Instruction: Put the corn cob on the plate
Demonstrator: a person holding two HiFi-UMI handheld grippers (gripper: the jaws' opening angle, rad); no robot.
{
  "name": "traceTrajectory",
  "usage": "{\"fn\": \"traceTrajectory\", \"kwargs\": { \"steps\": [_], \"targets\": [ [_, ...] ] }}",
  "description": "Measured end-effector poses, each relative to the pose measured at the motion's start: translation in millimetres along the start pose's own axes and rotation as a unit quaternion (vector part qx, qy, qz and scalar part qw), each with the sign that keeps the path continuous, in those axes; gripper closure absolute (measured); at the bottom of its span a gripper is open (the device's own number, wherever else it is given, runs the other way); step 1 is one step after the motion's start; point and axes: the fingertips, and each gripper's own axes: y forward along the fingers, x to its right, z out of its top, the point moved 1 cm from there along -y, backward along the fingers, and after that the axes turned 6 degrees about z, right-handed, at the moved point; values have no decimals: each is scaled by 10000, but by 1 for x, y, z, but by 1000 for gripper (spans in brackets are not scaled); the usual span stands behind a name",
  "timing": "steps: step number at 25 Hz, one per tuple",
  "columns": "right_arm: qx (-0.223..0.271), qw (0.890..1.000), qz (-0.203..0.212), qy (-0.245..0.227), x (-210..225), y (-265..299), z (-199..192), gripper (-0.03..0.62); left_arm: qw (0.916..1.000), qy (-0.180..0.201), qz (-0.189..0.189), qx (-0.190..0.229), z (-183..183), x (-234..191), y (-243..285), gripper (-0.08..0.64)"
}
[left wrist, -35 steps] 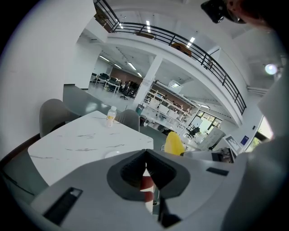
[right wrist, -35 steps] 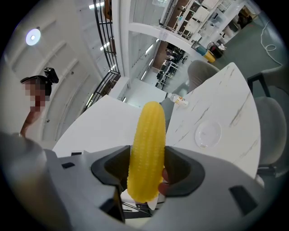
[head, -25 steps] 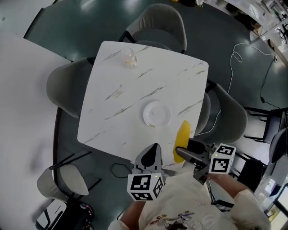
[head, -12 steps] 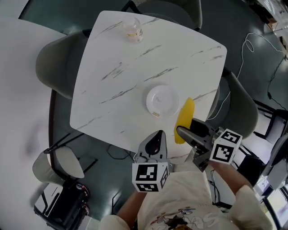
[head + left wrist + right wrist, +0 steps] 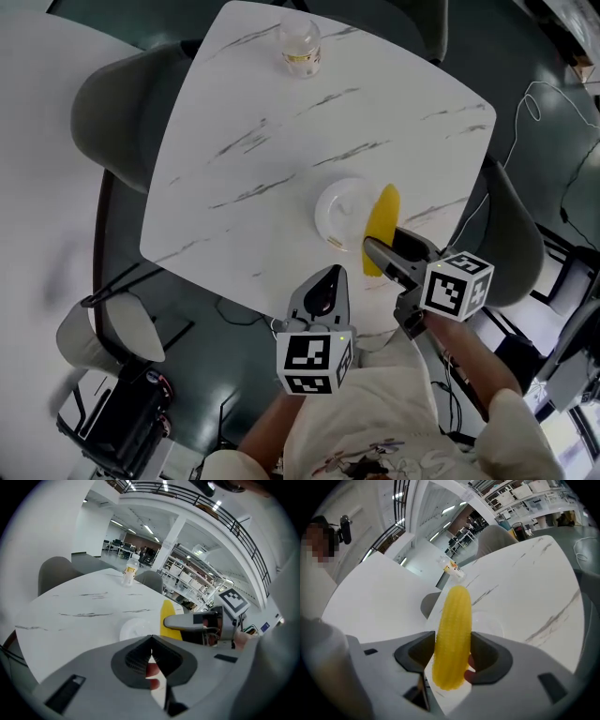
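A yellow corn cob [image 5: 380,223] is clamped between the jaws of my right gripper [image 5: 374,253] and points away from me. Its far end hangs over the right rim of a small white plate [image 5: 336,208] on the marble table. In the right gripper view the corn cob [image 5: 452,634] stands between both jaws of that gripper [image 5: 453,645], with the plate [image 5: 490,623] just beyond. My left gripper [image 5: 325,283] is at the table's near edge, shut on nothing; in its own view the left gripper [image 5: 151,638] has its jaw tips touching.
A small clear bottle [image 5: 300,47] stands at the far side of the white marble table [image 5: 244,141]. Grey chairs [image 5: 112,103] surround the table. A white cable [image 5: 553,103] lies on the dark floor at right.
My right gripper has carried the corn cob forward from the table's near right edge until its end overlaps the plate's rim. The left gripper stays shut at the near edge.
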Motion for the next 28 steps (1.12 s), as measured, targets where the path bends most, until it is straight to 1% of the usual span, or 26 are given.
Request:
{"fn": "traceTrajectory", "kwargs": {
  "steps": [4, 10, 14, 18, 24, 28],
  "targets": [
    [-198, 9995, -250, 3, 11, 21, 2, 354, 10000, -46, 58, 50, 6, -8, 8, 549],
    [-456, 9970, -611, -144, 21, 45, 1, 354, 10000, -26, 55, 57, 6, -12, 9, 549],
    [-764, 9923, -937, -264, 30, 55, -8, 354, 10000, -56, 42, 4, 0, -13, 7, 549],
    [-889, 9862, -1353, -345, 47, 59, -14, 354, 10000, -72, 26, 5, 0, -13, 5, 549],
    [-892, 9849, -1483, -117, 56, 64, -16, 354, 9999, -119, 47, 2, -2, -13, 4, 549],
    [-1034, 9831, -1512, -48, 54, 68, -19, 354, 9999, -123, 35, 11, -1, -11, 1, 549]
  ]
}}
